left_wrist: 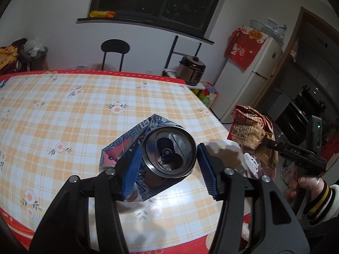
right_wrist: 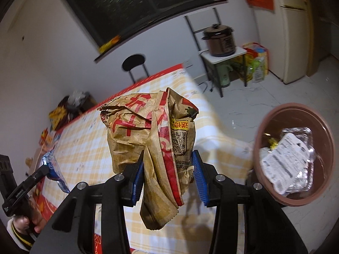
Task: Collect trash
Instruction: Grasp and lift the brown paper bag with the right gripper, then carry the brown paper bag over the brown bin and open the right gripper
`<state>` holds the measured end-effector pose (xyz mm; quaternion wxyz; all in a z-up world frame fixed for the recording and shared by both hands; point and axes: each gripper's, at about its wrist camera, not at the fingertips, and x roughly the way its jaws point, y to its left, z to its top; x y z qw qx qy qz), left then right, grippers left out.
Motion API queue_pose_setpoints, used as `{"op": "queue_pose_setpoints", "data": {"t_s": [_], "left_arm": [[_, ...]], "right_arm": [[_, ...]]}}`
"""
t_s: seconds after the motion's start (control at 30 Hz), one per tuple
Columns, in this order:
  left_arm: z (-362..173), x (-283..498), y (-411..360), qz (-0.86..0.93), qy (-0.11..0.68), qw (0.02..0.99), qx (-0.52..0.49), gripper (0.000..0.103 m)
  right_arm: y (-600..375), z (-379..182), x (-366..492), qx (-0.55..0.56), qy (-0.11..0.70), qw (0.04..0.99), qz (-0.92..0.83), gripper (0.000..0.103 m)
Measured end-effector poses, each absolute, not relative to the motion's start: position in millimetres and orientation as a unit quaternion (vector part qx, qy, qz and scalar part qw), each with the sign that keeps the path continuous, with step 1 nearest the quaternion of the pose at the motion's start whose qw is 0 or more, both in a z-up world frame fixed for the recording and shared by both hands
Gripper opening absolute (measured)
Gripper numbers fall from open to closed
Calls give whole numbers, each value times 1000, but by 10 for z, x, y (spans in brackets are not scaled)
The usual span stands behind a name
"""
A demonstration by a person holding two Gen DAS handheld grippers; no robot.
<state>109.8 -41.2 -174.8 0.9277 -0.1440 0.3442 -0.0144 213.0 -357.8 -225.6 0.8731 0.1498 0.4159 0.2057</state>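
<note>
A crushed blue-and-white drink can (left_wrist: 169, 152) hangs above the checked tablecloth of the table (left_wrist: 63, 116), its open top facing the camera. My left gripper (left_wrist: 169, 169) is shut on it, blue pads against its sides. Held in a person's hand to the right, my right gripper (left_wrist: 268, 142) carries a crumpled brown paper bag (left_wrist: 250, 133). In the right wrist view that gripper (right_wrist: 167, 175) is shut on the bag (right_wrist: 148, 131), which has red print and a QR code and hangs over the table's corner (right_wrist: 84, 148). The left gripper (right_wrist: 41, 172) and the can (right_wrist: 53, 165) show at the lower left.
A brown round basin (right_wrist: 296, 106) holding plastic wrappers stands on the floor to the right of the table. Colourful wrappers (right_wrist: 46, 139) lie at the table's far left. Beyond the table are a black stool (left_wrist: 115, 46), a rice cooker (left_wrist: 191, 68) on a small stand and a fridge (left_wrist: 254, 72).
</note>
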Motion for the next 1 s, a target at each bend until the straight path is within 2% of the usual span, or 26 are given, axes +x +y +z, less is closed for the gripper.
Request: {"op": "queue_pose_setpoints", "data": {"t_s": [0.43,0.73,0.8,0.9,0.97,1.0], "left_arm": [[-1607,1458,-1171,-74,345,923,-154,55],[-1556,1681,-1673,-93,347,923,-140,55],[-1551,1735,-1767,-99,347,923,-137,55],[-1539,1813,-1966,-111,347,922,-131,55],[-1532,1868,-2114,-121,347,921,-127,55],[-1528,1887,-2164,-125,348,921,-125,55]], "right_arm": [[-5057,-2510,2198,192,416,886,67,42],[-5625,-2709,2303,207,424,881,30,43],[-5688,-2751,2335,208,430,878,28,45],[-5742,-2807,2427,211,440,872,41,54],[-5792,-2772,2448,206,441,872,46,63],[-5804,-2730,2437,204,437,875,49,64]]}}
